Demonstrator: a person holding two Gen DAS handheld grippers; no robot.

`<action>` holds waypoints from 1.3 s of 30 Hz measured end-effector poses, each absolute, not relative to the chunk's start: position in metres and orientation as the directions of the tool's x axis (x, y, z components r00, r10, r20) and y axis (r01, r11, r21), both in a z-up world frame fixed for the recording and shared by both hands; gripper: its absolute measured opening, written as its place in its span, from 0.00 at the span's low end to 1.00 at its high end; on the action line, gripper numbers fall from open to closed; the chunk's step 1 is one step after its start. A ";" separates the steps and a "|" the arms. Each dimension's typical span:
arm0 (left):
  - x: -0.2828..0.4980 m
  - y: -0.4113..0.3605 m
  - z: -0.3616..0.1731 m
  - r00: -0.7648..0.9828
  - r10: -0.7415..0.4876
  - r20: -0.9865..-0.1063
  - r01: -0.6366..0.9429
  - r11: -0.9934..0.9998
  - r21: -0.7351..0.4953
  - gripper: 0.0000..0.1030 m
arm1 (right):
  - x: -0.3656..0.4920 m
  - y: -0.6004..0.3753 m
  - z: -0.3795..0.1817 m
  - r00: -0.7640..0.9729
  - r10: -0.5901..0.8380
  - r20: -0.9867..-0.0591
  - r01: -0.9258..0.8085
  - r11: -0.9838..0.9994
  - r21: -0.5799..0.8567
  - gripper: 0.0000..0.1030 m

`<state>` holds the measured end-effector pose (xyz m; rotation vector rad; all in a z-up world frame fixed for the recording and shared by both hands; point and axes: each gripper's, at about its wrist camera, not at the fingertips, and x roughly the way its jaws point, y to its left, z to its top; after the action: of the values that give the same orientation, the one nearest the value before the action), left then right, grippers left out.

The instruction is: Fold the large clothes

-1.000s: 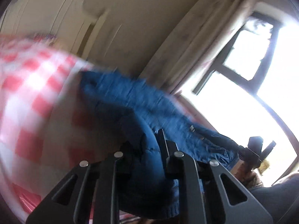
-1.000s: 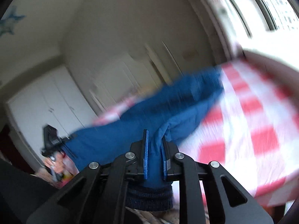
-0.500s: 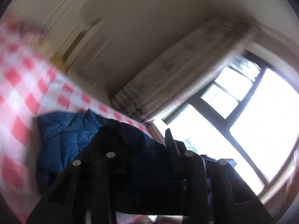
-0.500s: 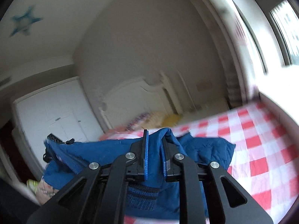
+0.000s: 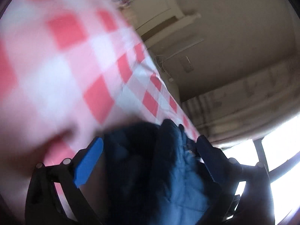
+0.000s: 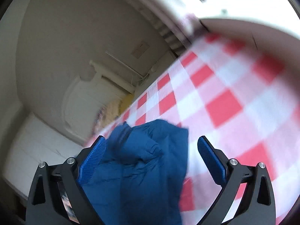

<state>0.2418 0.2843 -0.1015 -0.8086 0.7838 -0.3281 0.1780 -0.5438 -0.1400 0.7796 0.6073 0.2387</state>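
Note:
A blue quilted jacket (image 6: 142,161) lies bunched on the red-and-white checked cloth (image 6: 225,101). My right gripper (image 6: 151,144) has its jaws opening wide; the jacket sits loose between the blue pads (image 6: 92,161), which do not press on it. In the left wrist view the same jacket (image 5: 168,165) looks dark and fills the gap of my left gripper (image 5: 150,146), whose jaws are also opening, with the pads (image 5: 88,161) apart from the fabric. The checked cloth (image 5: 56,65) rises blurred to the left. How the rest of the jacket lies is hidden.
A cream wall with a white headboard (image 6: 84,95) and pillows stands beyond the cloth. A bright window (image 5: 277,159) and a curtain (image 5: 234,110) are at the right in the left wrist view. A white ledge (image 6: 243,9) runs along the cloth's far side.
Both grippers swung the jacket across and down onto the checked cloth, then went from shut on the fabric to wide apart. The jacket now lies loose between the pads.

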 end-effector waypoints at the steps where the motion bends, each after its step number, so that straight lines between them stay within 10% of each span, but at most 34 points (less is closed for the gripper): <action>1: 0.248 0.280 -0.094 0.665 -0.533 -0.523 0.006 0.704 -0.710 0.97 | 0.185 -0.539 -0.132 0.791 0.407 -0.456 0.004 0.743 0.669 0.94; 11: 0.302 0.175 -0.113 0.357 -0.595 -0.720 0.272 0.803 -0.530 0.96 | 0.264 -0.453 -0.131 0.591 0.373 -0.716 -0.187 0.926 0.328 0.83; 13: 0.295 0.165 -0.116 0.390 -0.556 -0.734 0.315 0.829 -0.461 0.76 | 0.261 -0.442 -0.140 0.576 0.367 -0.731 -0.211 0.930 0.301 0.66; 14: 0.288 0.164 -0.110 0.412 -0.556 -0.722 0.339 0.829 -0.445 0.32 | 0.256 -0.438 -0.139 0.605 0.341 -0.720 -0.215 0.940 0.265 0.51; 16: 0.269 0.165 -0.093 0.492 -0.557 -0.670 0.370 0.830 -0.418 0.07 | 0.237 -0.434 -0.128 0.670 0.301 -0.679 -0.227 0.953 0.199 0.22; 25: 0.211 0.185 0.024 0.664 -0.576 -0.476 0.456 0.817 -0.353 0.05 | 0.178 -0.440 -0.002 0.848 0.275 -0.453 -0.240 0.961 0.135 0.17; 34: 0.322 0.162 -0.105 0.535 -0.393 -0.748 0.186 0.918 -0.350 0.13 | 0.322 -0.447 -0.140 0.628 0.181 -0.757 0.041 0.963 0.265 0.17; 39: 0.321 0.172 -0.111 0.552 -0.399 -0.732 0.159 0.912 -0.377 0.21 | 0.320 -0.471 -0.159 0.647 0.276 -0.711 0.067 0.908 0.413 0.19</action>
<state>0.3206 0.1725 -0.1112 -0.2818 0.9306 -0.3350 0.3198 -0.4708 -0.1587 0.4283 0.8654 0.1229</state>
